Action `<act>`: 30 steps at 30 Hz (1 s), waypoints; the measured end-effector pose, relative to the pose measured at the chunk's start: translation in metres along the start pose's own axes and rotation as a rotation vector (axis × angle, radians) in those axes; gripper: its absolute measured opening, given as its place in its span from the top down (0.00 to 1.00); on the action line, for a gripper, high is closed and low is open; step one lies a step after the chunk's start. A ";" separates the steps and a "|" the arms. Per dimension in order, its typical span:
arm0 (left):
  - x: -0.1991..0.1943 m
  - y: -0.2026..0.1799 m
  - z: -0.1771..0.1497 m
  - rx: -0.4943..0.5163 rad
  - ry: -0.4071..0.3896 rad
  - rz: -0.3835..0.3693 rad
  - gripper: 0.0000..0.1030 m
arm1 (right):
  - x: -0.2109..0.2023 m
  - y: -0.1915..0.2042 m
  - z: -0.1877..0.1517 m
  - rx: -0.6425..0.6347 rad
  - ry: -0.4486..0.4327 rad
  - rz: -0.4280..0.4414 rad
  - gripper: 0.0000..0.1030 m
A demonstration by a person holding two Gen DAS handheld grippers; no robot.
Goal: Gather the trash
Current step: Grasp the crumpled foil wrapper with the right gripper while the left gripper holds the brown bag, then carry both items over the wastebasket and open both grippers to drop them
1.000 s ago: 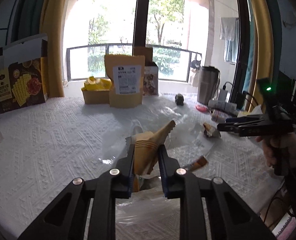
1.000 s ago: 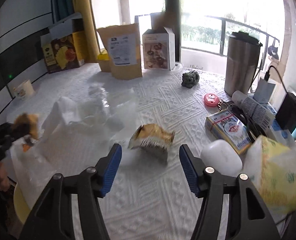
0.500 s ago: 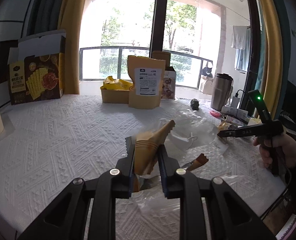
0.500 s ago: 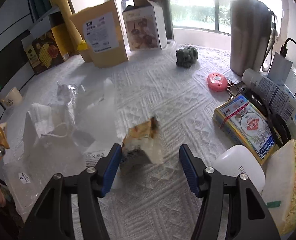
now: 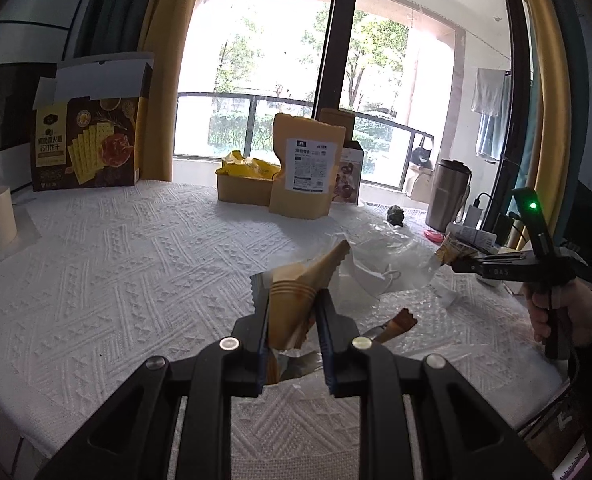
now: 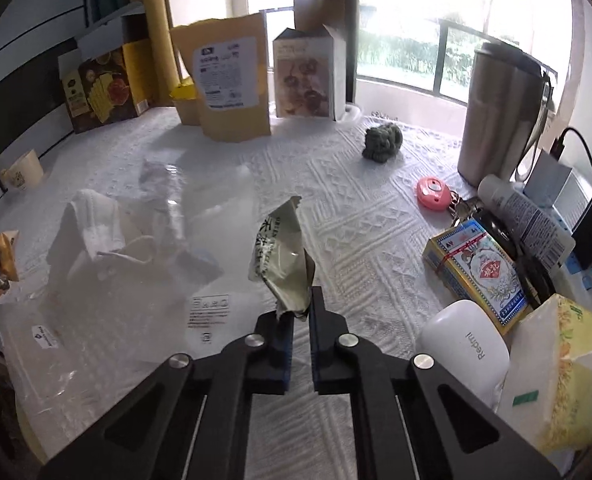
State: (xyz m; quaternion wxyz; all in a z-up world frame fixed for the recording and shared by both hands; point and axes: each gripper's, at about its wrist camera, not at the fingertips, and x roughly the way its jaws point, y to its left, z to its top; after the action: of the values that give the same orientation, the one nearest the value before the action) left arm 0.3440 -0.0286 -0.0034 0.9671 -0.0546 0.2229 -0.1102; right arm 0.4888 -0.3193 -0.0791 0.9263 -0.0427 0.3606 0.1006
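Two wrist views over a table covered in white textured cloth. The right gripper, whose jaws stood wide around a crumpled wrapper lying on the cloth 1 second earlier, is now clamped on that green-and-silver snack wrapper; the wrapper stands up from the pinch toward 12 o'clock, clear of the cloth. In the left wrist view the same piece shows at 3 o'clock, at the tip of the right gripper held by a hand. The left gripper remains closed on a tan serrated-edge wrapper, as in both earlier frames. Judged from this, 2 pieces of trash are secured and the next step is carrying them to a bin, which no view shows.

Loose items left on the cloth: a white face mask and clear plastic packaging at 10 o'clock of the right gripper, and a small brown wrapper scrap at 2 o'clock of the left.

Room for moving: the near table edge lies just below both grippers. At 3 o'clock of the right gripper stand a card box, a white case and a tissue pack, close together; the cloth toward 12 o'clock is open up to the kraft pouch.
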 end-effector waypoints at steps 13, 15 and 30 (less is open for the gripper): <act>-0.026 -0.001 0.007 -0.001 -0.030 0.021 0.80 | -0.061 0.034 -0.007 -0.080 -0.102 0.021 0.96; -0.032 -0.004 0.006 0.000 -0.032 0.019 0.80 | -0.072 0.043 -0.012 -0.088 -0.111 0.035 0.96; -0.097 -0.010 -0.008 0.018 -0.036 0.023 0.80 | -0.139 0.144 -0.057 -0.175 -0.178 0.197 0.96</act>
State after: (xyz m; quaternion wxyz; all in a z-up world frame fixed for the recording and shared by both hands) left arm 0.2535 -0.0159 0.0313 0.9726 -0.0454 0.2050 -0.1001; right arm 0.3195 -0.2091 -0.0279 0.9330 -0.0788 0.2692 0.2253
